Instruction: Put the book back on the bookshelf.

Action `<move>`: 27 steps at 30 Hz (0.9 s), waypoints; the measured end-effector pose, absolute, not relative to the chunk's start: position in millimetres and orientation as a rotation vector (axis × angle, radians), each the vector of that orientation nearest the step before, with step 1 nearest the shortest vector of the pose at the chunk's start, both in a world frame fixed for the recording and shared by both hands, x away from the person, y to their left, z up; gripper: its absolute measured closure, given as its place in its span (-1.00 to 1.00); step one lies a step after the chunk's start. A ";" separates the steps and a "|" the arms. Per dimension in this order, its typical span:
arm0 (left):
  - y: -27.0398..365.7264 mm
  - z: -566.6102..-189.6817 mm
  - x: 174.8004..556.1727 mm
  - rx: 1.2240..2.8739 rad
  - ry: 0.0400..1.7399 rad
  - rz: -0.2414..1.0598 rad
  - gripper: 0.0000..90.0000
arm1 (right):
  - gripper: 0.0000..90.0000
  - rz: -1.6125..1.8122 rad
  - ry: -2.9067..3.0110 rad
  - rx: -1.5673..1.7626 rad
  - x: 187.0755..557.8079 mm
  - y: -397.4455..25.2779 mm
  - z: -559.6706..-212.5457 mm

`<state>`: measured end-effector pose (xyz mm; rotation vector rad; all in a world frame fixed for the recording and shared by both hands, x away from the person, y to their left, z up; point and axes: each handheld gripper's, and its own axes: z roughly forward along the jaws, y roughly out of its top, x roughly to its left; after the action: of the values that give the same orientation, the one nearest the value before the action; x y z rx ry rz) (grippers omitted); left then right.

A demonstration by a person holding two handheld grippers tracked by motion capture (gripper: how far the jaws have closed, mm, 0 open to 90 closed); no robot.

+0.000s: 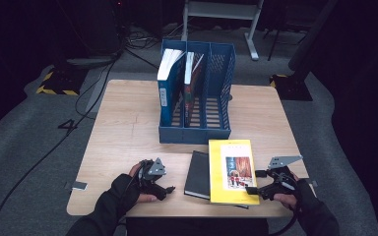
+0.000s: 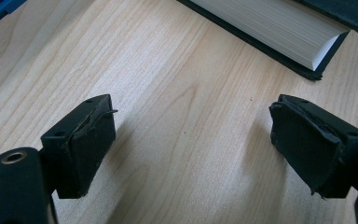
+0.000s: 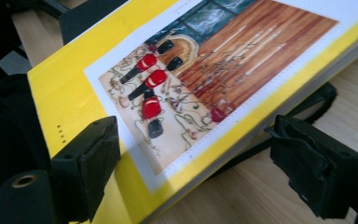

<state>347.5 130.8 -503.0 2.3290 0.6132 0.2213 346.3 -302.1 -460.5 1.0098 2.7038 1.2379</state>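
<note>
A person's right claw (image 1: 254, 189) straddles the near right corner of a yellow book (image 1: 231, 169) on a wooden surface (image 1: 123, 132), jaws wide apart, one above the cover and one below its edge, gripping nothing yet. The book lies partly across a black book (image 1: 197, 174), which sits just beyond the left claw (image 1: 170, 188); that claw rests on the surface with jaws also spread wide and empty.

The risks appear plain. Should the right claw close on so little of the corner, the book may pivot or slip free under its own weight, or the cover alone may bend. Dragging it could also shift the black book beneath.

Ahead of both claws stands a blue file rack (image 1: 197, 93), two books (image 1: 177, 81) leaning in its left and middle slots; the slot on the right claw's side looks free. Its front lip stands just beyond the yellow book, so any book headed there would have to be lifted over it.
</note>
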 end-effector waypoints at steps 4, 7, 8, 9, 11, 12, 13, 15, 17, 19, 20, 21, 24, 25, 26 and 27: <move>130.5 -503.5 348.8 2.325 0.608 0.219 -0.69 | -0.67 1.225 2.705 1.006 346.0 -301.4 -459.5; 130.1 -503.6 349.1 2.322 0.610 0.221 -0.70 | -0.66 1.211 2.702 0.999 345.1 -300.2 -458.0; 130.0 -503.8 349.3 2.320 0.611 0.221 -0.70 | -0.66 1.191 2.700 0.994 344.1 -298.6 -456.3; 130.1 -503.8 349.5 2.320 0.610 0.221 -0.70 | -0.66 1.174 2.701 0.990 343.9 -297.4 -455.1; 130.1 -503.8 349.9 2.322 0.607 0.221 -0.70 | -0.66 1.164 2.707 0.993 344.1 -296.8 -453.9; 130.1 -503.8 349.9 2.322 0.607 0.221 -0.70 | -0.66 1.164 2.707 0.993 344.1 -296.8 -453.9; 129.9 -503.9 349.7 2.319 0.610 0.220 -0.70 | -0.64 1.167 2.709 0.993 344.4 -297.0 -453.3; 129.9 -504.0 349.9 2.318 0.609 0.220 -0.70 | -0.53 1.174 2.698 0.985 344.7 -296.5 -451.8; 129.9 -504.0 350.1 2.319 0.607 0.222 -0.70 | -0.46 1.173 2.695 0.956 344.3 -294.2 -449.4; 129.9 -504.0 350.1 2.319 0.607 0.222 -0.70 | -0.45 1.166 2.709 0.925 344.1 -290.7 -448.1; 129.9 -503.9 350.1 2.321 0.606 0.221 -0.70 | -0.45 1.161 2.715 0.910 344.7 -288.6 -448.0; 129.9 -503.8 350.1 2.322 0.607 0.221 -0.70 | -0.45 1.159 2.717 0.910 344.8 -287.2 -447.9; 129.5 -503.3 350.3 2.327 0.609 0.220 -0.70 | -0.45 1.154 2.717 0.887 344.9 -282.0 -447.2; 129.0 -503.3 350.3 2.326 0.614 0.219 -0.70 | -0.45 1.153 2.719 0.885 345.3 -278.6 -447.3; 128.8 -503.1 350.5 2.327 0.615 0.218 -0.70 | -0.45 1.154 2.719 0.882 345.6 -277.1 -447.6; 128.8 -503.1 350.5 2.327 0.615 0.218 -0.70 | -0.45 1.154 2.719 0.882 345.6 -277.1 -447.6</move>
<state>350.5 128.8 -503.1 2.3270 0.6145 0.2183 345.6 -277.1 -447.6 0.8821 2.7194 1.1537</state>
